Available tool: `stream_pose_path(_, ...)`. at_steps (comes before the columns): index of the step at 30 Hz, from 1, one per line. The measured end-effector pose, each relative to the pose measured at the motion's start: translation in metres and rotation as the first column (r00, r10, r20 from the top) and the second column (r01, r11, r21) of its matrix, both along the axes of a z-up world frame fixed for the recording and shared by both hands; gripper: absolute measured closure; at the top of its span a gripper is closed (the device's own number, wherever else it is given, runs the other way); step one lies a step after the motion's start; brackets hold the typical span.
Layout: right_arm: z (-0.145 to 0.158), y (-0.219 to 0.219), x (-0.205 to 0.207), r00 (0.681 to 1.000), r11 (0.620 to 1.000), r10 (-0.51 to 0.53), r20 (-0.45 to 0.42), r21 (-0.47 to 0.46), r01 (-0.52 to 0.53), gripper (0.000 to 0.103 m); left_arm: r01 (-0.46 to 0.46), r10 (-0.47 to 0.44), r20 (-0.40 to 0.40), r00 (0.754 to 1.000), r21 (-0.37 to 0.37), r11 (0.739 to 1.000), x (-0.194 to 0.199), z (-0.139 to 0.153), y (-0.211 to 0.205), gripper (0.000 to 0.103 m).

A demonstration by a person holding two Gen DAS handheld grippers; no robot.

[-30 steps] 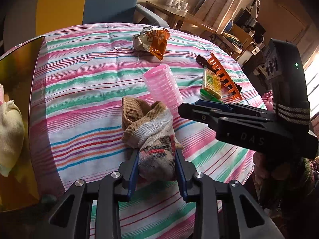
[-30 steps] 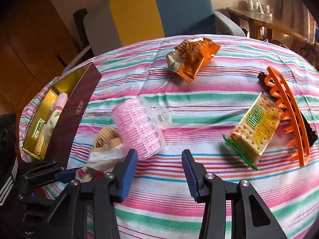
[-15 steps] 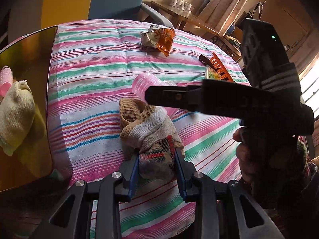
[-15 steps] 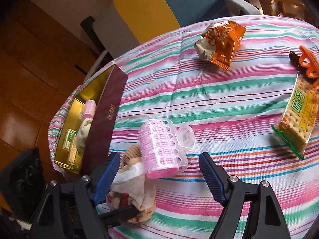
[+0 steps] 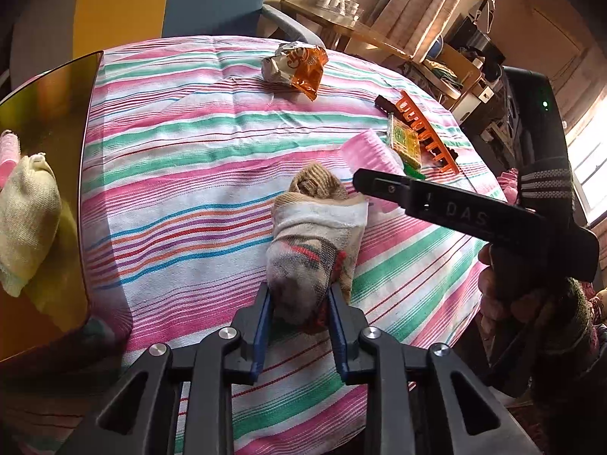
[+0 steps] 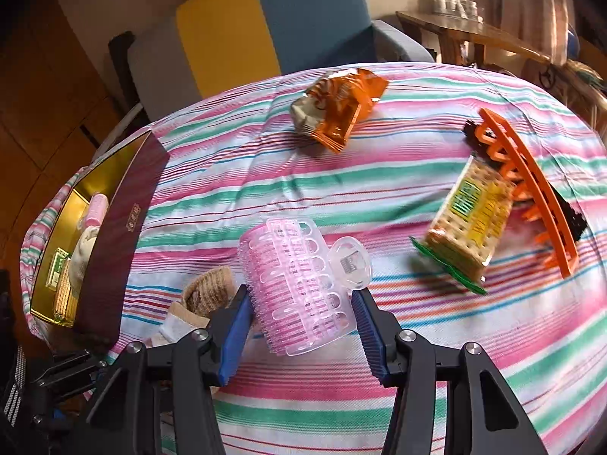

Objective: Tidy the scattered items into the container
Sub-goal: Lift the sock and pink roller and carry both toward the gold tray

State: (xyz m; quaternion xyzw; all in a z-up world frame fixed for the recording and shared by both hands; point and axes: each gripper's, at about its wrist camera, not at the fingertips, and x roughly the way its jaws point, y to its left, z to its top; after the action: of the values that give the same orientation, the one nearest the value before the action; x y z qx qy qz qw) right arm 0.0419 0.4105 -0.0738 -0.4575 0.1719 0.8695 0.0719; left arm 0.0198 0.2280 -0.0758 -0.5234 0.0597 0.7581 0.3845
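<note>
Left wrist view: the left gripper [image 5: 299, 309] at lower centre is clamped on the near end of a rolled sock [image 5: 315, 235], the rest lying up the striped cloth [image 5: 182, 174]; the box [image 5: 49, 121] sits at the left edge.

Right wrist view: the right gripper [image 6: 301, 320] has just been closing, its blue pads either side of the pink hair roller [image 6: 296, 284] (both seem to touch it); cracker pack [image 6: 470, 223] and orange comb [image 6: 531, 193] lie at right.

A home: striped tablecloth [image 6: 417, 341], armchair [image 6: 296, 26], curtains [image 5: 413, 11], cluttered side table [image 5: 360, 26].
</note>
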Motion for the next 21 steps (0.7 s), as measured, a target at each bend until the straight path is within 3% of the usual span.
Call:
stream_pose_path(4,-0.003,0.038,0.023,0.991,0.989,-0.134,-0.012,-0.058,0.133,0.05,-0.007,0.006,0.015,1.0,0.013,1.0,-0.001,0.001,-0.002,0.077)
stream_pose_path(7,-0.002,0.052,0.041,0.988,0.986,-0.156,-0.008,-0.062,0.155,0.05,-0.008,0.008,0.003,1.0,0.027,1.0,-0.001,0.005,-0.002,0.073)
stream_pose_path(9,-0.001,0.051,0.049,0.989,0.988,-0.145,-0.009,-0.052,0.144,0.05,-0.005,0.006,-0.021,1.0,0.035,0.999,0.0,0.01,-0.001,0.063)
stream_pose_path(12,-0.003,0.047,0.057,0.992,0.991,-0.126,-0.012,-0.055,0.126,0.047,0.017,-0.015,-0.051,0.999,0.036,0.999,0.0,0.018,0.001,0.058)
stream_pose_path(18,-0.005,0.039,0.066,0.993,0.991,-0.118,-0.032,-0.066,0.115,0.044,0.043,-0.043,-0.076,0.996,-0.002,0.999,-0.006,0.019,0.014,0.055)
stream_pose_path(21,-0.004,0.036,0.07,0.993,0.991,-0.112,-0.041,-0.075,0.109,0.032,0.06,-0.063,-0.088,0.994,-0.03,0.998,-0.009,0.016,0.025,0.054)
